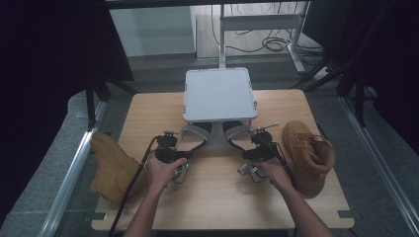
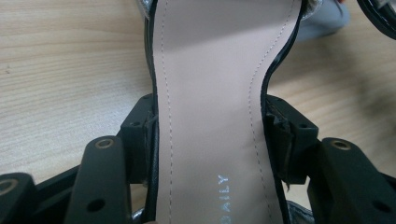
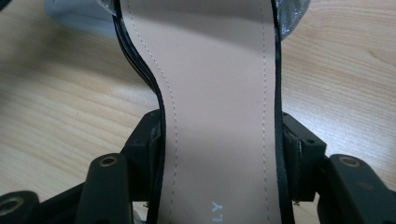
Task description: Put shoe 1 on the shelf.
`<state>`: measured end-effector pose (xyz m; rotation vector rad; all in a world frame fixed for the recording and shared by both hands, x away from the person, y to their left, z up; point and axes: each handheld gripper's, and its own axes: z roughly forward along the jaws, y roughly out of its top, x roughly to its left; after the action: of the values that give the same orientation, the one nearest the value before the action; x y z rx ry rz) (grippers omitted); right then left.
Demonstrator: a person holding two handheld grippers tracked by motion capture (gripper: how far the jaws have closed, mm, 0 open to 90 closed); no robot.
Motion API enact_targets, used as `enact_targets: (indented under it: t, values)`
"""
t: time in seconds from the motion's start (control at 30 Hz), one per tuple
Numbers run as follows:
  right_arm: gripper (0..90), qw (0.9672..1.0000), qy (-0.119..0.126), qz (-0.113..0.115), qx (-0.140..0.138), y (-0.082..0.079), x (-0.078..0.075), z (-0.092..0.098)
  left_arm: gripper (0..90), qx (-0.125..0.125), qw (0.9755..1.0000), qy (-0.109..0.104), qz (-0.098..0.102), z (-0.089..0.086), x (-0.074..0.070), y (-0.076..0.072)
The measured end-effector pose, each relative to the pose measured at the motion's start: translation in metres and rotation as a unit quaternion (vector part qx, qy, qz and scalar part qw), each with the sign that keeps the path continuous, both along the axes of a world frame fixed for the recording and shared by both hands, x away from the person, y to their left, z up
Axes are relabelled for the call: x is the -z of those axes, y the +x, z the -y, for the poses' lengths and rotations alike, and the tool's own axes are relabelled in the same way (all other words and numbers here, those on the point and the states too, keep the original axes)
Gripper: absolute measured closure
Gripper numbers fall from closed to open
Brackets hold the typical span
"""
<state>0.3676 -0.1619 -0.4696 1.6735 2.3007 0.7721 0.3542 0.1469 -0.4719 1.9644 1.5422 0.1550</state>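
The two black high-heeled sandals with beige insoles and glittery silver toe straps lie side by side at the middle of the high view, the left sandal (image 1: 195,137) and the right sandal (image 1: 236,136), their toes reaching under the near edge of the flat grey square case (image 1: 220,94). Each is already gripped: the left hand-held gripper (image 1: 177,154) pinches the waist of its sandal (image 2: 210,112), the jaws pressing on both edges of the sole, and the right hand-held gripper (image 3: 219,154) clamps its sandal (image 3: 219,84) the same way. So the grasp appears done; the carrying or placing is left, and where the pair should go is not plain, perhaps by the case. The heels seem to rest on the light wooden surface (image 1: 217,202). One tan suede boot (image 1: 309,155) lies at right, another (image 1: 111,168) hangs off the left edge, both untouched.
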Motion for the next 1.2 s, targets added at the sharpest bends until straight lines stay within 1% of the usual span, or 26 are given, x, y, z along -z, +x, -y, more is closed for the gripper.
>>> enact_targets:
  t: [0.1, 0.17, 0.2, 0.23, 0.3, 0.33, 0.37, 0.43, 0.47, 0.5, 0.53, 0.57, 0.6, 0.77, 0.87, 0.9, 0.97, 1.03, 1.1, 1.2]
  values:
    - [42.2, 1.0000, -0.003, 0.001, 0.008, 0.004, 0.002, -0.004, 42.8, -0.013, 0.9999, -0.009, 0.002, 0.001, 0.003, 0.005]
    - [42.2, 0.9999, -0.003, 0.001, 0.012, 0.005, 0.003, -0.006, 42.8, -0.015, 0.9998, -0.009, 0.002, 0.002, 0.005, 0.007]
    - [42.2, 0.9998, -0.005, 0.003, 0.018, 0.007, 0.004, -0.010, 42.8, -0.017, 0.9998, -0.006, 0.001, 0.003, 0.006, 0.008]
    - [42.2, 0.9998, -0.005, 0.003, 0.018, 0.007, 0.004, -0.010, 42.8, -0.018, 0.9998, -0.003, 0.001, 0.004, 0.007, 0.009]
    - [42.2, 0.9997, -0.001, 0.004, 0.026, 0.011, 0.007, -0.014, 42.8, -0.020, 0.9998, -0.003, 0.002, 0.006, 0.009, 0.012]
    - [42.2, 0.9996, 0.000, 0.005, 0.027, 0.012, 0.007, -0.016, 42.8, -0.021, 0.9998, -0.003, 0.005, 0.008, 0.009, 0.012]
    - [42.2, 0.9995, 0.000, 0.005, 0.031, 0.013, 0.008, -0.018, 42.8, -0.020, 0.9998, -0.006, 0.007, 0.013, 0.009, 0.013]
    - [42.2, 0.9994, -0.001, 0.006, 0.035, 0.014, 0.008, -0.020, 42.8, -0.020, 0.9998, -0.007, 0.005, 0.015, 0.009, 0.014]
    - [42.2, 0.9993, -0.001, 0.006, 0.037, 0.015, 0.009, -0.021, 42.8, -0.019, 0.9998, -0.003, 0.006, 0.016, 0.010, 0.016]
    - [42.1, 0.9988, 0.003, 0.008, 0.048, 0.018, 0.011, -0.024, 42.8, -0.026, 0.9996, -0.007, 0.008, 0.020, 0.011, 0.019]
    - [42.2, 0.9986, 0.004, 0.007, 0.052, 0.019, 0.012, -0.025, 42.8, -0.027, 0.9995, -0.012, 0.008, 0.020, 0.012, 0.020]
    - [42.2, 0.9983, 0.006, 0.006, 0.057, 0.021, 0.013, -0.026, 42.8, -0.027, 0.9995, -0.012, 0.008, 0.020, 0.012, 0.020]
    - [42.1, 0.9981, 0.009, 0.005, 0.061, 0.022, 0.015, -0.028, 42.8, -0.036, 0.9992, -0.013, 0.009, 0.021, 0.014, 0.023]
    - [42.1, 0.9971, 0.013, 0.002, 0.075, 0.029, 0.022, -0.031, 42.8, -0.038, 0.9992, -0.011, 0.001, 0.022, 0.020, 0.028]
    - [42.1, 0.9967, 0.014, 0.005, 0.079, 0.032, 0.024, -0.033, 42.8, -0.041, 0.9991, -0.014, 0.001, 0.023, 0.021, 0.030]
    - [42.1, 0.9967, 0.012, 0.003, 0.080, 0.032, 0.024, -0.034, 42.8, -0.042, 0.9990, -0.012, 0.004, 0.025, 0.022, 0.031]
    - [42.2, 0.9965, 0.015, 0.003, 0.082, 0.034, 0.024, -0.035, 42.8, -0.043, 0.9990, 0.001, 0.009, 0.029, 0.020, 0.032]
    - [42.1, 0.9965, 0.015, 0.001, 0.083, 0.034, 0.024, -0.036, 42.9, -0.038, 0.9992, -0.002, 0.009, 0.033, 0.018, 0.033]
    - [42.1, 0.9968, 0.013, 0.003, 0.079, 0.035, 0.024, -0.036, 42.8, -0.043, 0.9990, -0.006, 0.011, 0.036, 0.018, 0.035]
    - [42.1, 0.9963, 0.011, 0.003, 0.085, 0.038, 0.023, -0.038, 42.8, -0.045, 0.9989, -0.006, 0.010, 0.039, 0.019, 0.036]
